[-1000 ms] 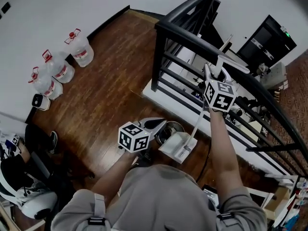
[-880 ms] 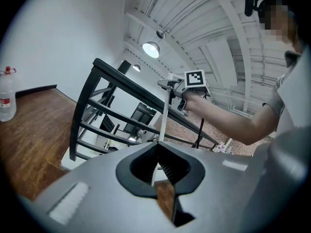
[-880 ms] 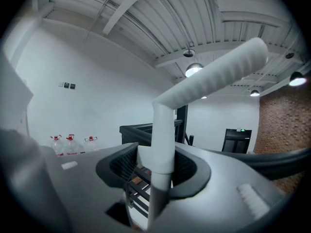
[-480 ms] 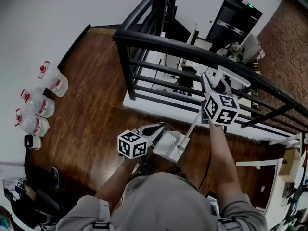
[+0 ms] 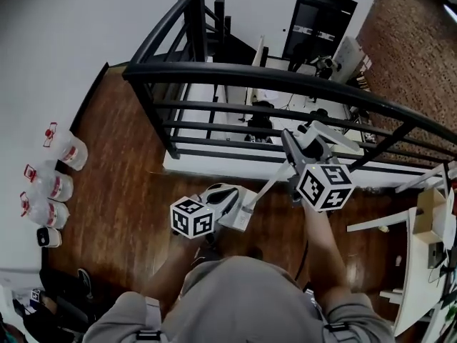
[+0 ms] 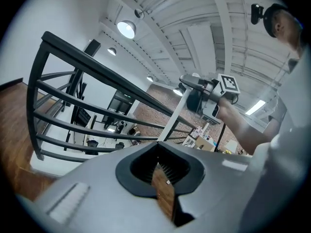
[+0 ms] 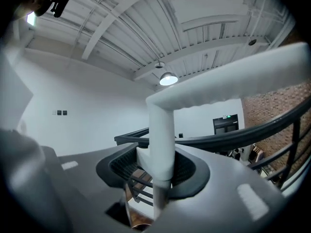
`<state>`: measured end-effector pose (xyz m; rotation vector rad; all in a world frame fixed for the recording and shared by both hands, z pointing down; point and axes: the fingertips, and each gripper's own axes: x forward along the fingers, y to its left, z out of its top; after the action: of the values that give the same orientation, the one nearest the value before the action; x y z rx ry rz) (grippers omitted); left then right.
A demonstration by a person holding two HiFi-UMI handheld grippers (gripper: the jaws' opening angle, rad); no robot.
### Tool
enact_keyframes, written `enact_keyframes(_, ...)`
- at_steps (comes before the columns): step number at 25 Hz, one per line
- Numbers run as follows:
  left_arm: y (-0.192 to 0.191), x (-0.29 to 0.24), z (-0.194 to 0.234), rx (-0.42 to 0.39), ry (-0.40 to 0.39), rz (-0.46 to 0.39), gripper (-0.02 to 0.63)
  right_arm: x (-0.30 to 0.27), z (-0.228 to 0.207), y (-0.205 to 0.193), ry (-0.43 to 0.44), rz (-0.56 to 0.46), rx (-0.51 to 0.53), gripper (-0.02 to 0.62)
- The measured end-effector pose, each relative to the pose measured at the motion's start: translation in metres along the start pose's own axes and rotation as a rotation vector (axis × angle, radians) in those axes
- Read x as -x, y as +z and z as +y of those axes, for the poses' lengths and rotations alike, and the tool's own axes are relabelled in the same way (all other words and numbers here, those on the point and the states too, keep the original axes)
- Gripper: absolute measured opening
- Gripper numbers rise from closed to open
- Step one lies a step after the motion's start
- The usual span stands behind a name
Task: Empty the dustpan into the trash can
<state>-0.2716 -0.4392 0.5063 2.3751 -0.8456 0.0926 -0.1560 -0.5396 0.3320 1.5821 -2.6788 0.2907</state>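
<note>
A white dustpan (image 5: 238, 216) hangs low over the wooden floor on its long white handle (image 5: 268, 184). My right gripper (image 5: 294, 152) is shut on the upper part of that handle, just under its cross grip (image 5: 327, 131). In the right gripper view the handle (image 7: 160, 130) stands upright between the jaws of the right gripper (image 7: 155, 165). My left gripper (image 5: 226, 191) hovers just left of the pan, shut with nothing in it. The left gripper (image 6: 156, 148) looks past its closed tips at the handle (image 6: 170, 125) and the right gripper (image 6: 201, 98). No trash can is in view.
A black metal railing (image 5: 285, 84) runs across just ahead, with a lower floor of desks beyond it. Three water bottles (image 5: 53, 184) stand by the left wall. A white table (image 5: 400, 224) with a cardboard box (image 5: 432, 224) is at the right.
The view has swung right towards the railing. Both grippers and the dustpan moved along with it. The trash can seen beside the pan a second ago has dropped out of view.
</note>
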Motion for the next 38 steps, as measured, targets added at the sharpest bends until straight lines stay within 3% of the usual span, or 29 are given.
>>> enact_keyframes(6, -0.009, -0.036, -0.036, -0.032, -0.025, 0.019, 0.005, 0.062, -0.028, 0.025, 0.018, -0.059, 0.033, 0.174)
enact_keyframes(11, -0.012, -0.07, -0.064, -0.066, -0.057, 0.039, 0.005, 0.111, -0.074, 0.036, -0.035, -0.096, 0.038, 0.173)
enact_keyframes(15, -0.022, -0.091, -0.078, -0.07, -0.069, 0.069, 0.005, 0.138, -0.113, 0.023, -0.096, -0.096, 0.026, 0.173)
enact_keyframes(20, -0.035, -0.112, -0.095, -0.089, -0.074, 0.122, 0.005, 0.162, -0.17, -0.026, -0.19, -0.068, 0.0, 0.172)
enact_keyframes(28, -0.077, -0.142, -0.118, -0.1, -0.09, 0.252, 0.005, 0.183, -0.262, -0.148, -0.311, -0.001, -0.047, 0.169)
enact_keyframes(38, -0.129, -0.176, -0.131, -0.06, -0.125, 0.335, 0.005, 0.218, -0.328, -0.262, -0.41, 0.06, -0.131, 0.163)
